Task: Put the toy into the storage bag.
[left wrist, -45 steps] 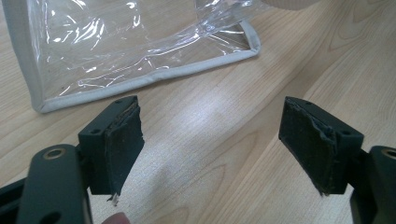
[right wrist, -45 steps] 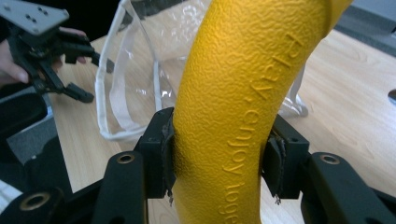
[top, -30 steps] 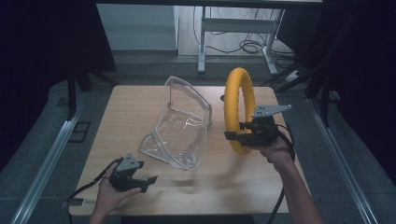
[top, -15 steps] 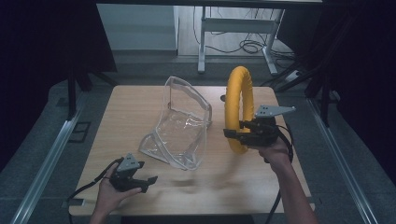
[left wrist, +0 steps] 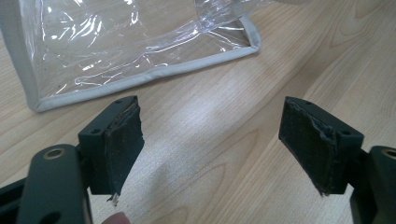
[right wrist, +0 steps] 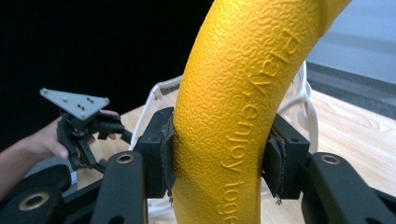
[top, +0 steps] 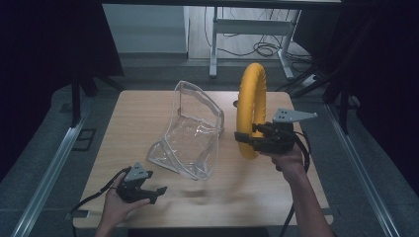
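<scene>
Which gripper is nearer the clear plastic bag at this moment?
Left, narrowly. The left gripper sits open just short of the clear plastic bag's near edge. The right gripper, beside the bag, is shut on the yellow ring.

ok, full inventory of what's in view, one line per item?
ring: 1, yellow, upright over the table's right half, clamped in the right gripper
bag: 1, clear plastic with pale trim, table centre, mouth open
table: 1, light wood
desk frame: 1, grey, on the floor behind the table
right gripper: 1, black, shut on the ring
left gripper: 1, black, open, near the table's front left, short of the bag
</scene>
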Tool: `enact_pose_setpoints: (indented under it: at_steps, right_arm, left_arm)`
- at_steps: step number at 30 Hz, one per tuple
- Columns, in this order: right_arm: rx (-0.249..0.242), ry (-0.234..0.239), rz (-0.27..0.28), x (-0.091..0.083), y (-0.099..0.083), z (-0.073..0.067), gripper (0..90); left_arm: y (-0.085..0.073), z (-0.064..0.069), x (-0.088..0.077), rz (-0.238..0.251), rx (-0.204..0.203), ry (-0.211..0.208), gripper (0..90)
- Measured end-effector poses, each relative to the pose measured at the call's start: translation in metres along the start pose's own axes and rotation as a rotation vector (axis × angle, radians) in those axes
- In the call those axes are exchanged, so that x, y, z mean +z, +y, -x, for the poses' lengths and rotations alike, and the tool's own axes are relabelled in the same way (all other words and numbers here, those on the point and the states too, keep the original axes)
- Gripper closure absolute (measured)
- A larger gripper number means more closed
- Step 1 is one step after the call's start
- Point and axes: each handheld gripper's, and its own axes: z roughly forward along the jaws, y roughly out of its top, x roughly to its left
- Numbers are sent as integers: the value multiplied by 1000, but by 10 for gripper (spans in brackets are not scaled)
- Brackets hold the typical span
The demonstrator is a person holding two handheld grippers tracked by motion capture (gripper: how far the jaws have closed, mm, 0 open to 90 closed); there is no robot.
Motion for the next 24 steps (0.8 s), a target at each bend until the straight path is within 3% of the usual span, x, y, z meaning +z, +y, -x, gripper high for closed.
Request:
enact_pose_setpoints:
  at_steps: [24]
  right_arm:
    - [-65,88,109,10,43,-35,505]
  left_arm:
    - [0,0,-1,3,1,1,214]
